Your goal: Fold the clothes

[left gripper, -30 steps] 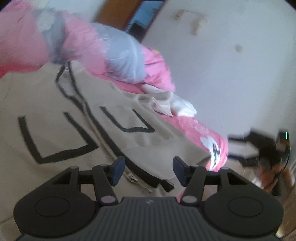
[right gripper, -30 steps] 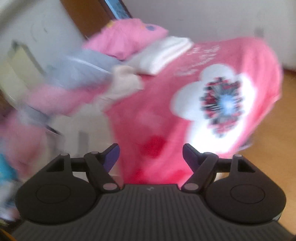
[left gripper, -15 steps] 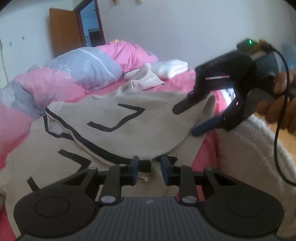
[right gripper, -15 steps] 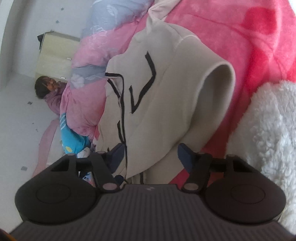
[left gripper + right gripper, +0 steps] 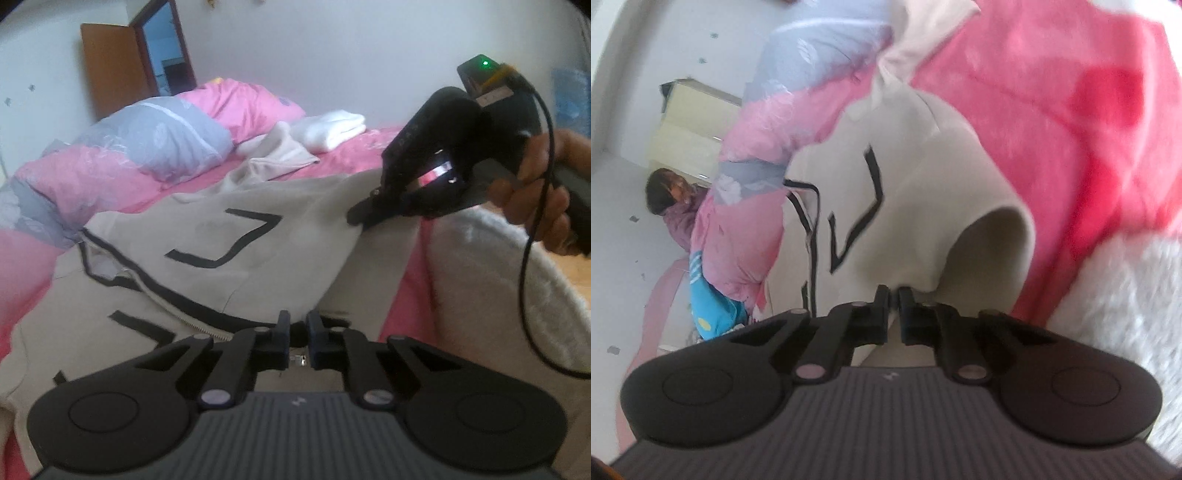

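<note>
A beige zip jacket with black trim [image 5: 229,266] lies spread on the pink bed. My left gripper [image 5: 296,334] is shut on the jacket's bottom hem beside the zipper. My right gripper [image 5: 893,310] is shut on the jacket's hem edge [image 5: 923,229], which arches up into a fold. The right gripper also shows in the left wrist view [image 5: 373,216], pinching the jacket's far corner and lifting it.
A pink and grey duvet [image 5: 147,147] is heaped at the bed's head, with folded white cloth [image 5: 328,129] beside it. A white fluffy blanket [image 5: 491,280] lies at the right. A person [image 5: 670,199] sits on the floor by a cabinet.
Both grippers closed from open onto the jacket's hem. The right gripper moved in to the jacket's corner and raised it.
</note>
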`<act>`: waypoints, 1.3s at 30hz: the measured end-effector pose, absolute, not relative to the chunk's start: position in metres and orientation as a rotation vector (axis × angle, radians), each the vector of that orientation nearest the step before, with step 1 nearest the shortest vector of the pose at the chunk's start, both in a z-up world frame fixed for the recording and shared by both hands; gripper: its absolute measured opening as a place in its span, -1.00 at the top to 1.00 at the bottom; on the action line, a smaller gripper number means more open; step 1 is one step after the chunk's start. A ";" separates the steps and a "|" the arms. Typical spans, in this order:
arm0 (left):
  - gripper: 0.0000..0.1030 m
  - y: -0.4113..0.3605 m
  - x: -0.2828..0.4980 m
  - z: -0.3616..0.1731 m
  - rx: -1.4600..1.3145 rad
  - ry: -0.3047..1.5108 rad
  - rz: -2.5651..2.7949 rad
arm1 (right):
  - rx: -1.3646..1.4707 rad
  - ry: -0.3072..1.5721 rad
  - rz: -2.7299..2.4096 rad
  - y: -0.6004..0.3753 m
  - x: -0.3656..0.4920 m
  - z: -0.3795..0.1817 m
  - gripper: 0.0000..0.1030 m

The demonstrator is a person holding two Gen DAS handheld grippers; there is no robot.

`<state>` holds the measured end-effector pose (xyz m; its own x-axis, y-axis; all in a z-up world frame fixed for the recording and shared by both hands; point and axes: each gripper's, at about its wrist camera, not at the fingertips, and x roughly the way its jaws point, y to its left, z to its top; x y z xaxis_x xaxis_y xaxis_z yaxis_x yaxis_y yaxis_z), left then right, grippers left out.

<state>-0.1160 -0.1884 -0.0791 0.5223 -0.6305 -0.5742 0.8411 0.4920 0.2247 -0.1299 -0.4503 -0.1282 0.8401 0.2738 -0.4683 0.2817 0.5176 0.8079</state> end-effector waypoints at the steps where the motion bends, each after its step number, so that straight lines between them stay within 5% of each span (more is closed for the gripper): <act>1: 0.83 -0.190 -0.117 -0.077 0.525 0.450 -0.947 | 1.025 0.587 -0.005 -0.452 -0.132 -0.126 0.95; 23: 0.79 -0.197 -0.112 -0.093 0.535 0.515 -1.097 | 0.872 0.631 -0.075 -0.468 -0.146 -0.127 0.96; 27: 0.60 -0.190 -0.105 -0.090 0.482 0.551 -1.133 | 0.782 0.679 -0.084 -0.465 -0.143 -0.119 0.85; 30: 0.38 -0.177 -0.098 -0.080 0.392 0.575 -1.158 | 0.686 0.688 -0.108 -0.466 -0.150 -0.104 0.53; 39: 0.37 -0.180 -0.053 -0.063 0.164 0.636 -1.128 | 0.409 0.595 -0.168 -0.482 -0.173 -0.044 0.45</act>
